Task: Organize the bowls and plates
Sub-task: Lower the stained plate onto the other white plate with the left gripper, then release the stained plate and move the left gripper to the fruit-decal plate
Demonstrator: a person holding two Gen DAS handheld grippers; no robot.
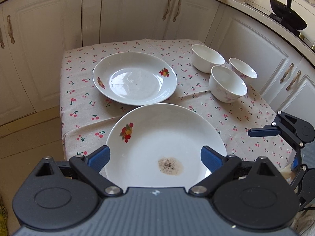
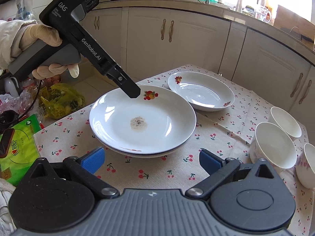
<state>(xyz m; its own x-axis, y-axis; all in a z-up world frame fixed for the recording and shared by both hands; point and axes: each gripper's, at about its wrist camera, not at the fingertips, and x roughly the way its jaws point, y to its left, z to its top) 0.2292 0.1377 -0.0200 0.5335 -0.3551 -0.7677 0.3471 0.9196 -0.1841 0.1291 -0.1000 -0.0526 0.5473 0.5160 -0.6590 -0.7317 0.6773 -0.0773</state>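
Note:
A white plate with a brown stain (image 1: 157,133) (image 2: 141,118) lies on top of a second plate (image 2: 149,155) at the near left of the cherry-print table. My left gripper (image 1: 155,158) (image 2: 134,93) hovers over its rim, jaws wide open and gripping nothing. A third fruit-print plate (image 1: 134,78) (image 2: 200,94) sits alone farther back. Three white bowls (image 1: 227,83) (image 2: 275,143) cluster at the right. My right gripper (image 2: 151,161) (image 1: 275,147) stands open above the cloth in front of the stack, with nothing between its fingers.
The table (image 1: 82,106) stands close to white cabinets (image 1: 137,9) on two sides. A gloved hand (image 2: 43,35) holds the left gripper. A yellow bag (image 2: 59,100) and a green packet (image 2: 19,147) lie off the table's left edge. A black wok (image 1: 287,13) sits on the counter.

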